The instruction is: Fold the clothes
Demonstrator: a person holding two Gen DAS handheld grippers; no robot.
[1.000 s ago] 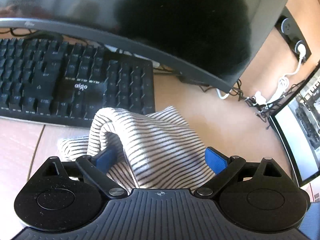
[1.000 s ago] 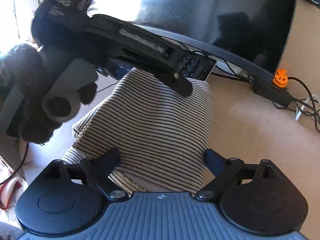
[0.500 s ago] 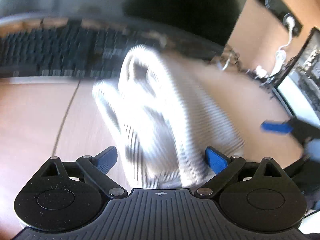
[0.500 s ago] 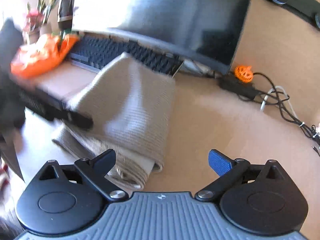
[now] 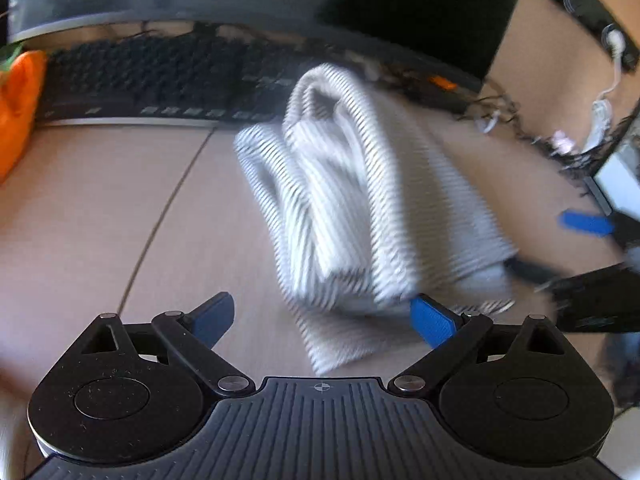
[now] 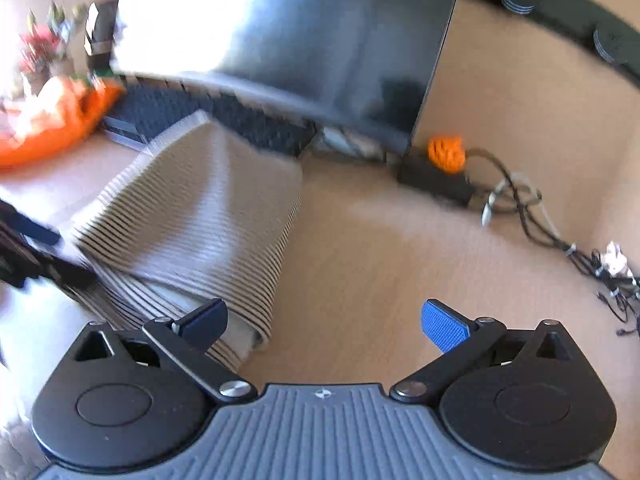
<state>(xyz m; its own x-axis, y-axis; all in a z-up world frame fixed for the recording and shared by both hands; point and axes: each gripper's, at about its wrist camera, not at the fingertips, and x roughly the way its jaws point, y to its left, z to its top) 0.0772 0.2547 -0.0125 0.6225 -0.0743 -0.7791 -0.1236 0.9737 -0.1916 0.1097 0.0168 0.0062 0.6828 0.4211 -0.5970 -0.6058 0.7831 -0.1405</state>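
A folded striped garment lies on the wooden desk in front of the keyboard; it also shows in the right wrist view. My left gripper is open and empty, just short of the garment's near end. My right gripper is open and empty, to the right of the garment, with its left finger beside the folded edge. The right gripper's blue pad shows at the right of the left wrist view. Both views are motion-blurred.
A black keyboard and a dark monitor stand behind the garment. An orange cloth lies at the far left. A small orange pumpkin and tangled cables sit at the right. A second screen stands at the right.
Both grippers have drawn back from the garment, which now lies folded on the desk; a second ago each open gripper was right over the cloth. The views have widened.
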